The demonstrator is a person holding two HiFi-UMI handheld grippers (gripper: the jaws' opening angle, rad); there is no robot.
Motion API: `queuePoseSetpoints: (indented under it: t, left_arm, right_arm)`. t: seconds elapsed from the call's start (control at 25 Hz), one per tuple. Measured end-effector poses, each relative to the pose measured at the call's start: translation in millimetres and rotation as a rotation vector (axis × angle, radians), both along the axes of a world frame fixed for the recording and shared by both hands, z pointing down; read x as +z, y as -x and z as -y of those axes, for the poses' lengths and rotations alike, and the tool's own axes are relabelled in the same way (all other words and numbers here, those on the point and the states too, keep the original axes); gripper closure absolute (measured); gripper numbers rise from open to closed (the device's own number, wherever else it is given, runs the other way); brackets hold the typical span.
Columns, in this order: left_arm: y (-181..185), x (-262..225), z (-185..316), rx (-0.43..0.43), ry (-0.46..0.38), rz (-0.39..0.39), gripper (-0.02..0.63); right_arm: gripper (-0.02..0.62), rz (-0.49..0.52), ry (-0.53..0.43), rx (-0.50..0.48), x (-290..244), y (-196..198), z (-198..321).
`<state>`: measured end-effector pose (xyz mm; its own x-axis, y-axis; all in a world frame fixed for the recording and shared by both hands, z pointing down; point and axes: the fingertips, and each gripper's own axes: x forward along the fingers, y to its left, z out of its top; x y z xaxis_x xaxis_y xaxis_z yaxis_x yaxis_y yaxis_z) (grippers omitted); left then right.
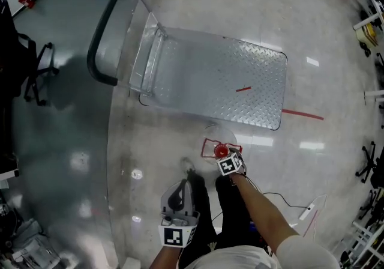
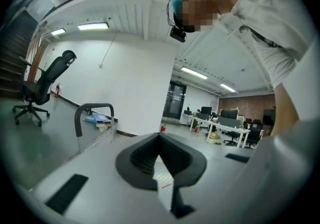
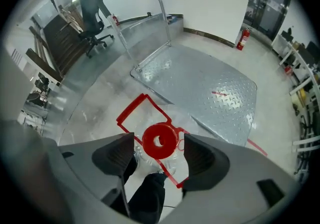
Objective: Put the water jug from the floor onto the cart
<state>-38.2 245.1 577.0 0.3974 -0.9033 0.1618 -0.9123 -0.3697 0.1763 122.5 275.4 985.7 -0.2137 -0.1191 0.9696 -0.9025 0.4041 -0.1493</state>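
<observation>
The water jug (image 1: 219, 150) is standing upright on the floor (image 1: 327, 45), just beside the near long edge of the cart (image 1: 228, 75) and not on it. It is a clear jug with a red cap (image 3: 159, 141) and a thin red handle frame around its neck.

The right claw (image 3: 158, 152) is pointing steeply down over the jug. Its two jaws are standing wide apart with the red cap between them. A gap is showing on either side of the cap, so the pads are not pressing on it.

The left claw (image 2: 160, 160) is hanging lower in the head view, close to the person's legs and well apart from the jug. Its jaws are lying together at the tips with nothing between them – only a thin sliver of the cart's deck is showing through below the tips.

The cart is sitting flat on the floor, with its patterned metal deck bare except for a short red mark (image 1: 243, 89). Its dark handle (image 1: 99, 39) is rising at the far left end. The jug seems to be empty, but its clear wall is hard to read.
</observation>
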Motion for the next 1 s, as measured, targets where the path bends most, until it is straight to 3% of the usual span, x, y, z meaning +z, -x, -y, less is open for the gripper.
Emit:
queuePoseSetpoints:
  t: [0.32,0.56,0.8,1.0]
  left_arm:
    - [10.6,21.6,-13.2,-0.023,0.061,-0.025,0.603]
    - [13.2,22.8,-11.1,-0.015,0.083,-0.036,0.603]
    - [35.5,-6.9,-2.7,-0.052,0.019,-0.026,0.603]
    - [54.7,-58.4,7.7,-0.026,-0.050,-0.058,0.603]
  right_arm:
    - [0.293,-0.032,0.098,-0.006,49.4,2.5,-9.2]
    - [0.290,-0.057,0.110,-0.054,48.3,8.6,-9.2]
    - [0.290,-0.022,0.109,-0.044,-17.1,15.2,-4.2]
    - [0.290,-0.003,0.102,-0.030,-98.1,23.9,10.1]
